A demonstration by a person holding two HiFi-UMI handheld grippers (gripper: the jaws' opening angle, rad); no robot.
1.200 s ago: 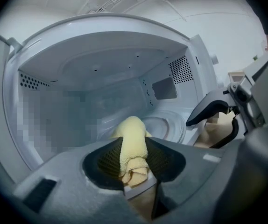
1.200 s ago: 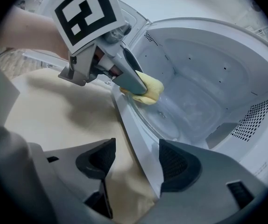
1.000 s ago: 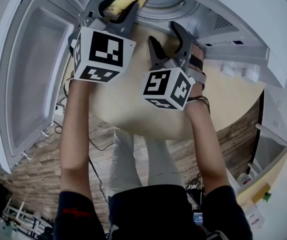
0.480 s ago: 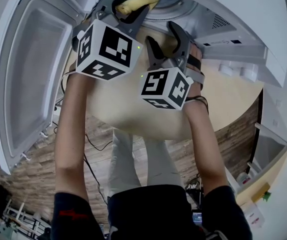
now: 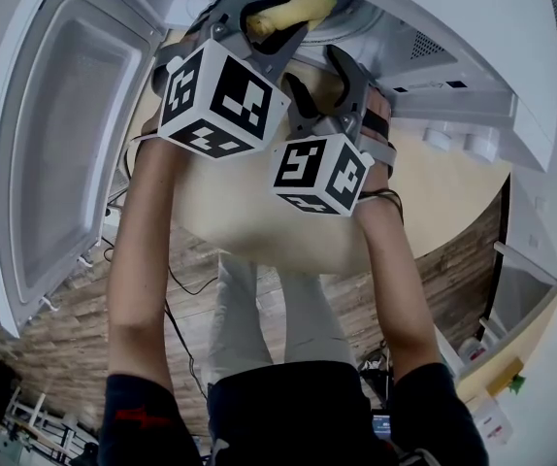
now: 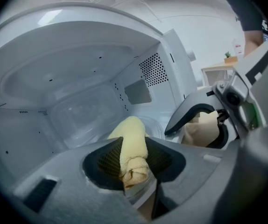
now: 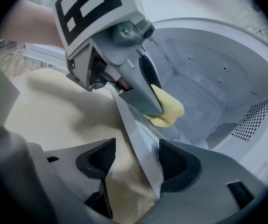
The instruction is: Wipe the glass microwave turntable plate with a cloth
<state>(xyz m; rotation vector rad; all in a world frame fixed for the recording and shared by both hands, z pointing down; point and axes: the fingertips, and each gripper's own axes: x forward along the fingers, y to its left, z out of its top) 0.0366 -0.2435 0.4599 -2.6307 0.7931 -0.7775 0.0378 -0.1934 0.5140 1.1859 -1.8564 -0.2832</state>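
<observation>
Wood-plank floor (image 5: 60, 343) shows below a pale desk (image 5: 443, 187) that carries a white microwave (image 5: 453, 27), its door (image 5: 65, 153) swung wide open beside the left gripper. A person holds both grippers up at the oven mouth.

The left gripper (image 5: 264, 25) reaches into the cavity. Its jaws are clamped on a rolled yellow cloth (image 6: 133, 146), which runs straight between the two dark pads and sticks out beyond their tips. Under and just past that protruding end lies the glass turntable plate (image 6: 156, 126) on the cavity floor; its curved clear rim shows just right of the cloth, and the cloth's end seems to rest on it, though the contact itself is hidden. A perforated vent panel (image 6: 152, 69) sits on the side wall above and to the right of these jaws.

The right gripper (image 5: 322, 78) waits at the front of the opening, close beside the left one. Its jaws are spread wide and pinch nothing. A pale slanting edge (image 7: 141, 143) passes between them, nearer the right-hand pad; whether it is the oven's front sill or the plate's rim cannot be told. Ahead of these jaws, the cloth (image 7: 167, 110) bulges from the left gripper's tip.
</observation>
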